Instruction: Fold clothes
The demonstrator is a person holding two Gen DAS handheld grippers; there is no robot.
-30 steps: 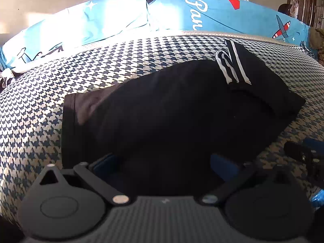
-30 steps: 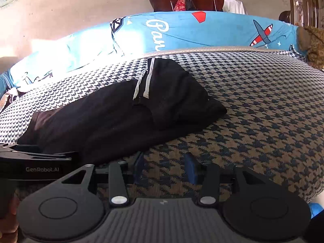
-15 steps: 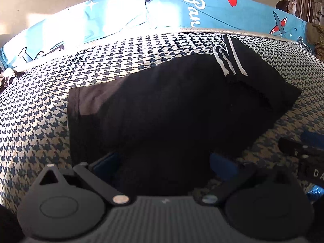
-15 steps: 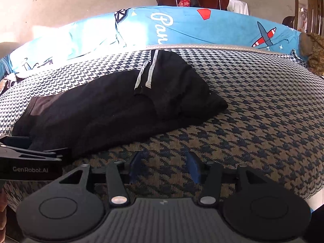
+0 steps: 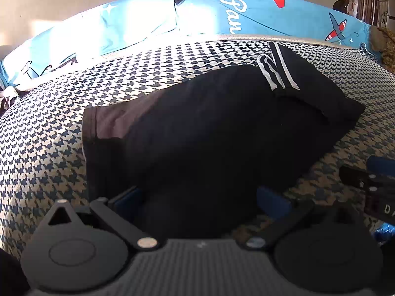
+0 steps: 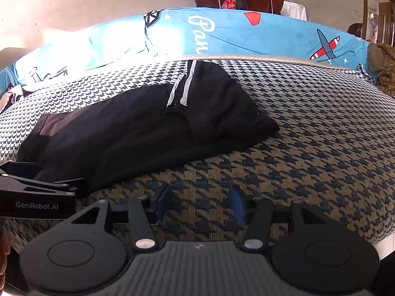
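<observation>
One black garment (image 5: 222,128), soft fabric, partly folded, lying on a houndstooth-patterned cushion surface (image 5: 44,133) in navy and cream. Two white stripes (image 5: 276,71) run along a folded-over section at the upper right of the left wrist view; the same stripes appear at centre in the right wrist view (image 6: 181,88). A lighter, brownish-lit end (image 5: 108,120) of the garment sits at centre left of the left wrist view. Behind the cushion, across the top of both frames, lies a blue printed cloth (image 6: 271,34) with a red-and-white aeroplane motif (image 6: 325,46) and white script reading "Pan", the rest hidden. Lettering "GenRobot.AI" (image 6: 37,206) is legible on the left gripper's body at the lower left of the right wrist view. Left gripper (image 5: 200,197): blue-padded fingers spread wide, the near edge of the garment lying between them at bottom centre; whether the pads touch the fabric cannot be told. Right gripper (image 6: 200,202): fingers spread apart over bare houndstooth fabric, holding nothing; the garment lies above and to the left of it in frame, its nearest edge close by but apart.
</observation>
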